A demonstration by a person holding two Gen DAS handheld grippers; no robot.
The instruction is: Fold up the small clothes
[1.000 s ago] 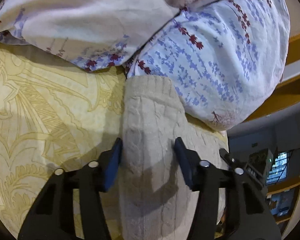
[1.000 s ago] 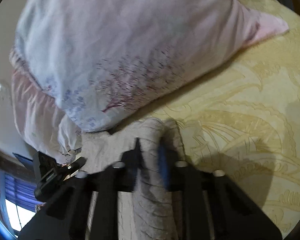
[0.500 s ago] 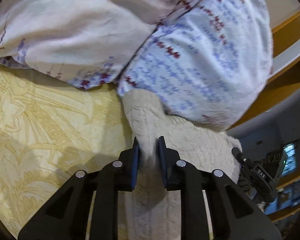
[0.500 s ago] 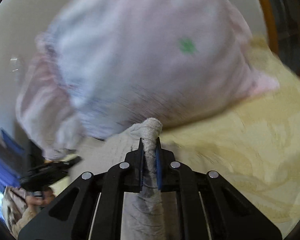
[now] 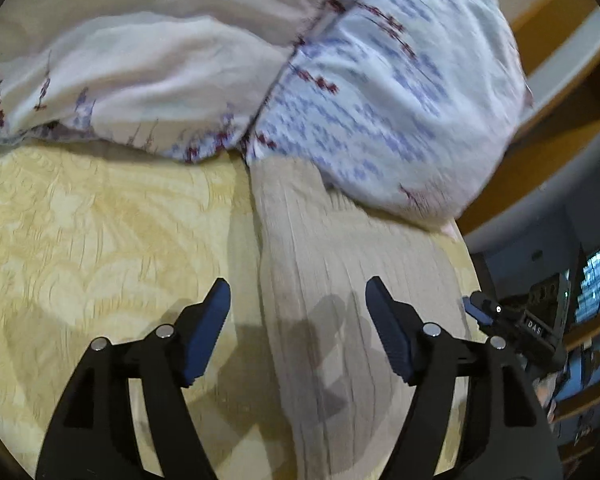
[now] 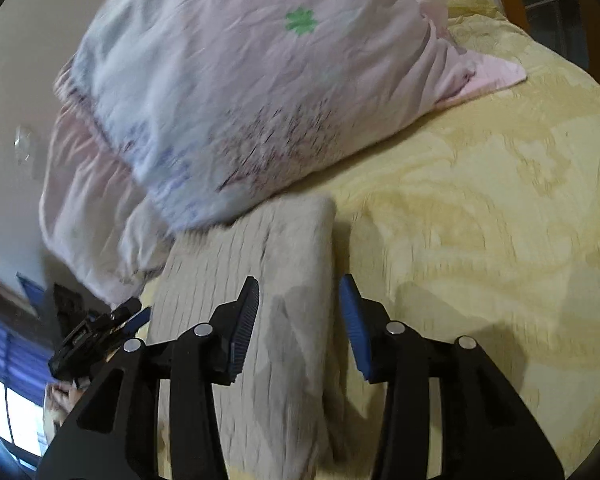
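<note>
A bed with a yellow patterned cover carries a beige knit garment, folded narrow, beside the pillows. Its long axis runs forward between both grippers' released fingers; the left gripper and right gripper straddle opposite edges.

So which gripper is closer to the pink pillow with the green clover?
Right. The right gripper is over the sweater just below that pillow; the left gripper faces the blue-flowered pillow.

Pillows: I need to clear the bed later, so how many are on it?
2: a blue-flowered pillow touching the knit garment's far end, and a pale pillow beside it. Others may be out of view.
</note>
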